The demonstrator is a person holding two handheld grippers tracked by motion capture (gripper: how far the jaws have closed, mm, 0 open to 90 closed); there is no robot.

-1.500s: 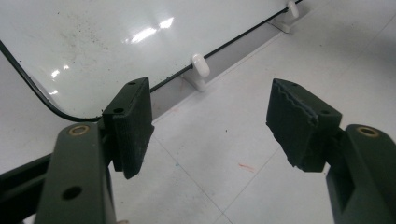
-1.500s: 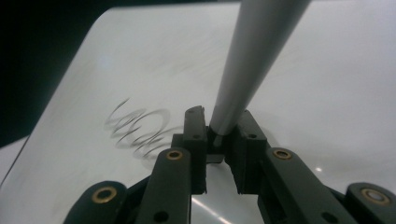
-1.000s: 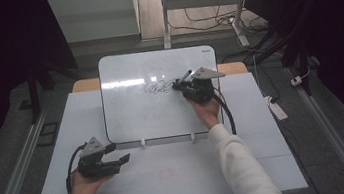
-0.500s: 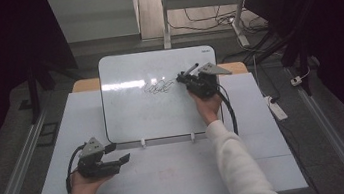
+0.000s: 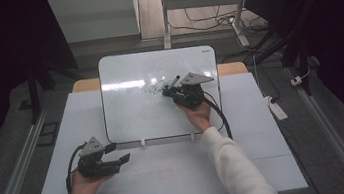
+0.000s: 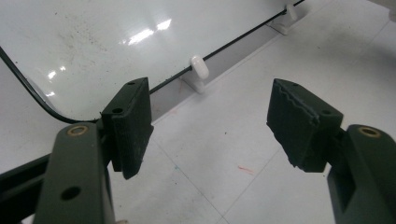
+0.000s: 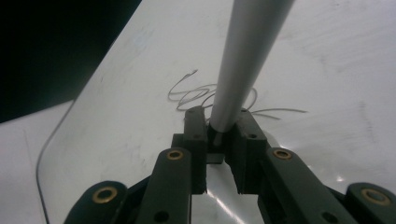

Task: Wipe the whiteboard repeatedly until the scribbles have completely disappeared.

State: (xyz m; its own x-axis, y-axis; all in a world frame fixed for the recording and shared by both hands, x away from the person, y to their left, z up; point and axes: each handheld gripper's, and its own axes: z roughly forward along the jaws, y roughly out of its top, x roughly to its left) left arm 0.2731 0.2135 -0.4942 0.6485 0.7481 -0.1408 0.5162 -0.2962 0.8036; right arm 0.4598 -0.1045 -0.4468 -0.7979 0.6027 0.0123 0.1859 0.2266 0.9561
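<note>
High view, from the left: the left tongs [image 5: 117, 159] lie low over the pale white worktop [image 5: 170, 178], near its front-left part, held in the person's left hand [image 5: 83, 187]. Their jaws are spread wide with nothing between them; the left gripper view shows the same wide gap [image 6: 210, 121], with bare worktop and a small white clip foot [image 6: 198, 70] of the board beyond. Just past them stands the glossy white rectangular whiteboard with rounded corners [image 5: 131, 112], tilted up on the worktop. A thin dark scribble [image 5: 153, 87] sits in its upper middle. To the right, the right tongs [image 5: 168, 91] rest over the board beside that scribble, held by the right hand [image 5: 197, 114]. Their jaws are closed on a slim grey marker pen [image 7: 247, 51], gripped at its lower end, its shaft rising away from the jaws while the scribble [image 7: 210, 95] lies just behind.
</note>
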